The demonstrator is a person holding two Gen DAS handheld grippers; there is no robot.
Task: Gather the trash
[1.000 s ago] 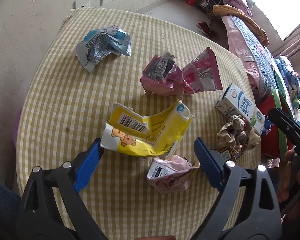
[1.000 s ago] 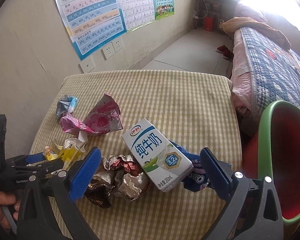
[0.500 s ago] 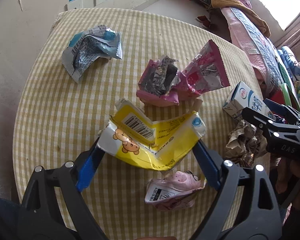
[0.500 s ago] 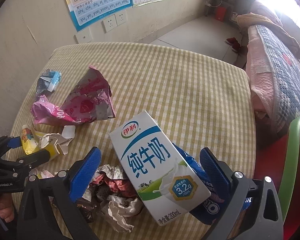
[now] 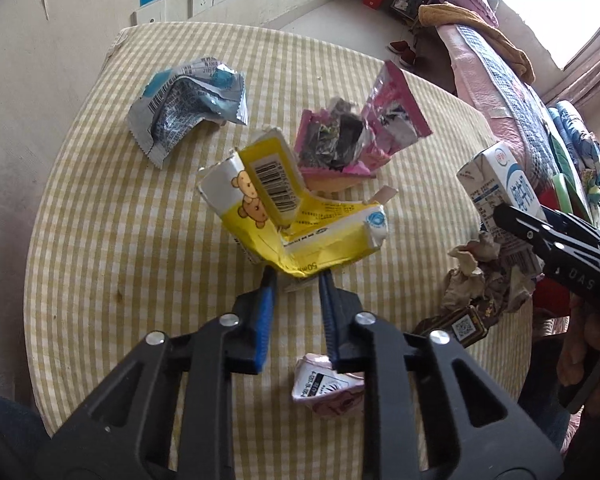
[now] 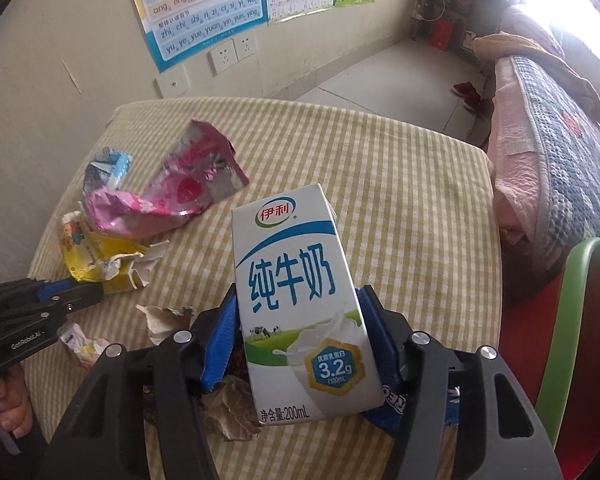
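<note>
A crumpled yellow carton (image 5: 296, 216) with a bear print stands folded up on the checked tablecloth (image 5: 100, 220). My left gripper (image 5: 296, 280) is closing, its blue pads pinching the carton's lower fold. The white and blue milk carton (image 6: 296, 292) sits between the pads of my right gripper (image 6: 298, 294), whose jaws are closing against its sides. Loose trash lies around: a blue-silver wrapper (image 5: 188, 108), a pink foil wrapper (image 5: 360, 136), a small pink pack (image 5: 324, 392), crumpled brown paper (image 5: 484, 276) and a blue biscuit wrapper (image 6: 396, 400).
A bed with a quilt (image 6: 560, 140) runs along the right of the table. A green-rimmed red object (image 6: 572, 320) stands by the table's right edge. The wall with sockets (image 6: 232, 52) and posters is behind the table. A hand (image 6: 8, 408) holds the left gripper.
Both grippers went from wide open to closed: the left on the yellow carton, folding it upward, the right on the milk carton, which now stands more upright.
</note>
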